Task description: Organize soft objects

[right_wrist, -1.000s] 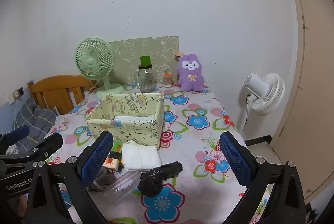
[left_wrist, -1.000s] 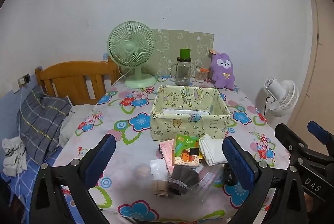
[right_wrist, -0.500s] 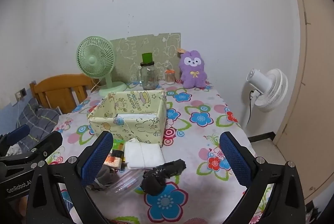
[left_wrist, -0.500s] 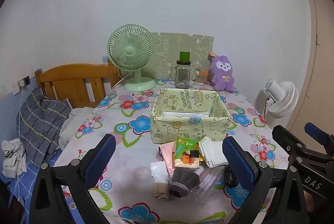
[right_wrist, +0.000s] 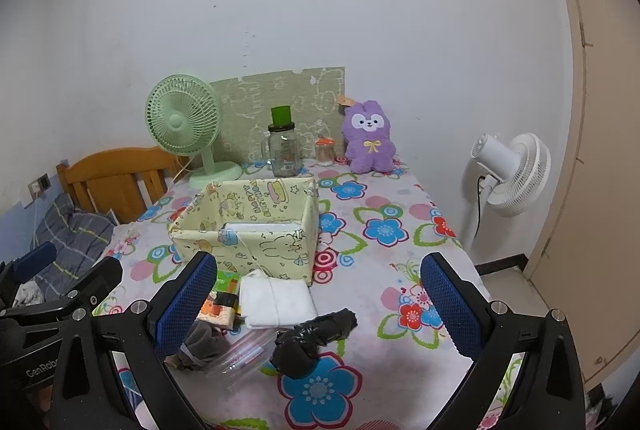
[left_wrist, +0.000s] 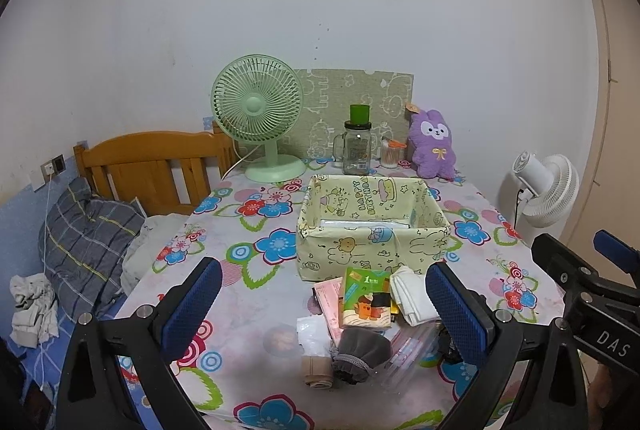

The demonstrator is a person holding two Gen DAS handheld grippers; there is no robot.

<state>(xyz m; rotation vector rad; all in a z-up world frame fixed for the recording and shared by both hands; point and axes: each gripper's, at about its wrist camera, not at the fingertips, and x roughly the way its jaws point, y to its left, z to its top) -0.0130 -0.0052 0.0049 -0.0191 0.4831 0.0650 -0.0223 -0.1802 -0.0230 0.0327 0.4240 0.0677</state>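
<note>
Both grippers have drawn back a little from the counter (left_wrist: 256, 294), so the pile sits slightly farther off than a second ago. The left gripper (left_wrist: 320, 306) and right gripper (right_wrist: 316, 304) hover with jaws wide, holding nothing. Just in front of the fabric box (left_wrist: 372, 226) lie a white cloth (right_wrist: 278, 302), a tissue pack (left_wrist: 366, 300), a grey sock (left_wrist: 360, 354) and a black bundle (right_wrist: 312, 338), close together. A purple plush (right_wrist: 368, 137) stands at the far edge.

both wrist views look from above the table's (left_wrist: 248, 294) near edge toward the far wall, sharing the fabric bin (right_wrist: 256, 226).
</note>
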